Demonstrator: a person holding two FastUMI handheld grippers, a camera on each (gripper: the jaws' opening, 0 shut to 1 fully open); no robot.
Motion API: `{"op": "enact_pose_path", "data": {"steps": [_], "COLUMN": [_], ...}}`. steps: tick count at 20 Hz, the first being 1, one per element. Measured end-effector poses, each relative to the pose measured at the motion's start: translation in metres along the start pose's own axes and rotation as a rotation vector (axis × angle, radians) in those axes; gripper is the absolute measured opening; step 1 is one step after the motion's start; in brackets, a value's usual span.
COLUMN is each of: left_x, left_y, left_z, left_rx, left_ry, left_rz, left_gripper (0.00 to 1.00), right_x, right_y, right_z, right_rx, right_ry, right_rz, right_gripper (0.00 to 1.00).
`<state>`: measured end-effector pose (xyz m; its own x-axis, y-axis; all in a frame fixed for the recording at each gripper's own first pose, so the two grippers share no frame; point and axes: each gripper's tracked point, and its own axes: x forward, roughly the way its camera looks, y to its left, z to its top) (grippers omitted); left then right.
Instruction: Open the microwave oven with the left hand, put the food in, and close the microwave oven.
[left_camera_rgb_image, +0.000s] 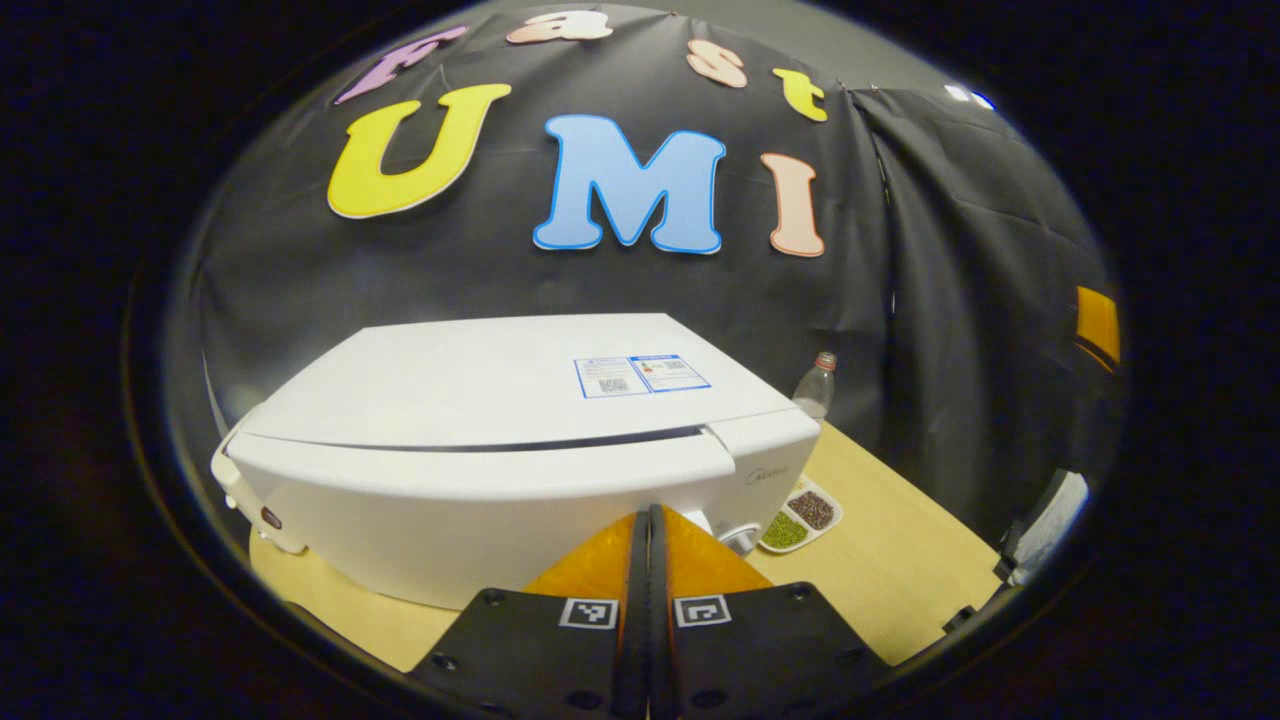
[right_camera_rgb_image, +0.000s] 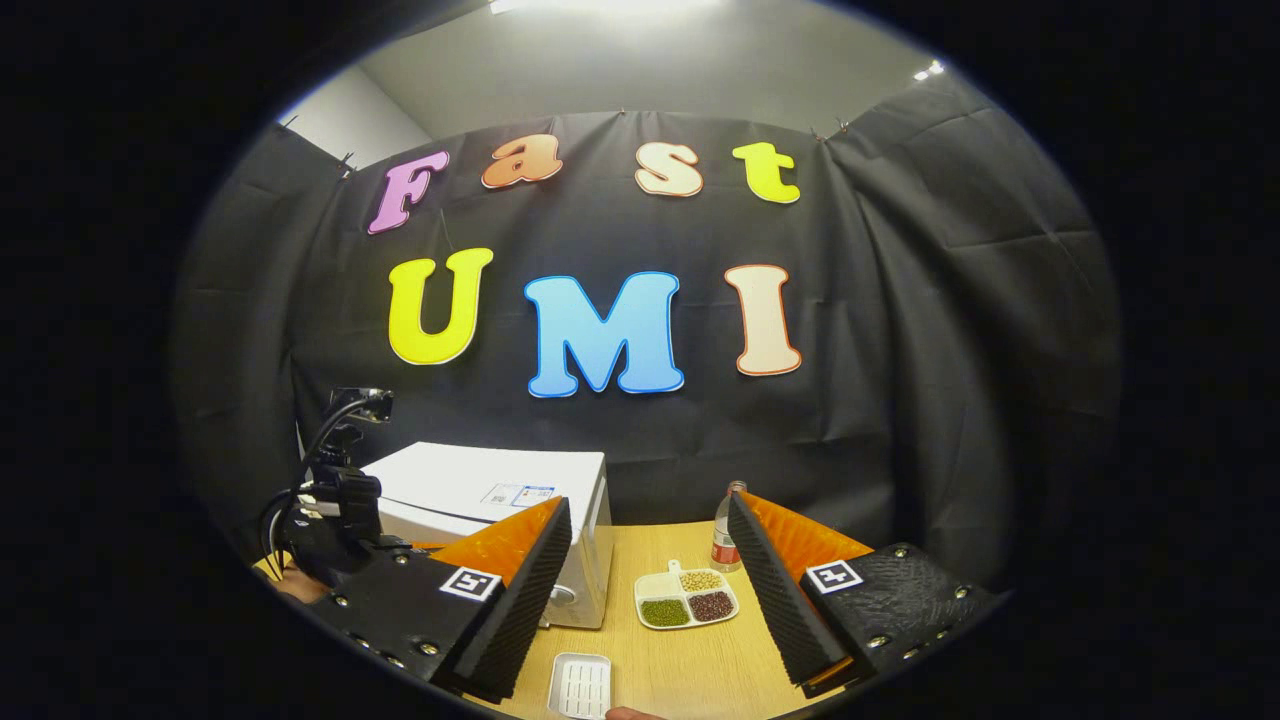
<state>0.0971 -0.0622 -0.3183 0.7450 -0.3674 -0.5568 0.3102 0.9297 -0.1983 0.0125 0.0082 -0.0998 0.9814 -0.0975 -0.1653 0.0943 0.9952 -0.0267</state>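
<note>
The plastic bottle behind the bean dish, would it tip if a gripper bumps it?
Probably. The bottle is tall, narrow and upright on the table, so it looks top-heavy. It seems light, clear plastic; once down, its round body would likely roll.

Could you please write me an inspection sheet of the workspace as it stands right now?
Surface: light wooden table, bare in front of the microwave.
Job's things: white microwave, door closed; divided dish of green, brown and tan food to its right; small white tray at the near edge.
Clutter: plastic bottle standing behind the dish.
Grippers: left gripper shut on nothing, fingertips close to the microwave front; right gripper open, empty, back from the table.
Cables: black leads looping off the left gripper's body.
Surroundings: black cloth wall behind; pale ceiling with lights above.
</note>
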Motion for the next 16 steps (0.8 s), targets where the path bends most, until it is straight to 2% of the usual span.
{"op": "enact_pose_path", "data": {"steps": [7, 8, 9, 11, 14, 16], "left_x": [0.004, 0.007, 0.011, 0.010, 0.008, -0.005], "left_y": [0.001, 0.008, 0.002, 0.000, 0.001, 0.009], "left_z": [0.002, 0.008, 0.008, 0.007, 0.008, 0.026], "left_rx": [-0.002, 0.001, -0.037, 0.001, -0.007, 0.017], "left_ry": [-0.007, -0.015, -0.006, -0.013, -0.013, -0.064], "left_rz": [0.015, 0.046, 0.017, 0.007, 0.007, 0.057], "left_gripper": [0.06, 0.06, 0.07, 0.06, 0.06, 0.07], "right_x": [-0.005, -0.005, -0.004, -0.009, -0.011, -0.009], "right_y": [0.017, 0.018, 0.021, 0.021, 0.022, 0.021], "right_z": [-0.004, -0.004, -0.003, 0.000, 0.003, 0.009], "right_rx": [-0.003, -0.006, -0.011, -0.019, -0.028, -0.027], "right_ry": [0.007, 0.007, 0.006, -0.003, -0.006, -0.014], "right_rz": [0.032, 0.037, 0.041, 0.044, 0.048, 0.047], "right_gripper": [0.95, 0.95, 0.95, 0.95, 0.95, 0.95]}}
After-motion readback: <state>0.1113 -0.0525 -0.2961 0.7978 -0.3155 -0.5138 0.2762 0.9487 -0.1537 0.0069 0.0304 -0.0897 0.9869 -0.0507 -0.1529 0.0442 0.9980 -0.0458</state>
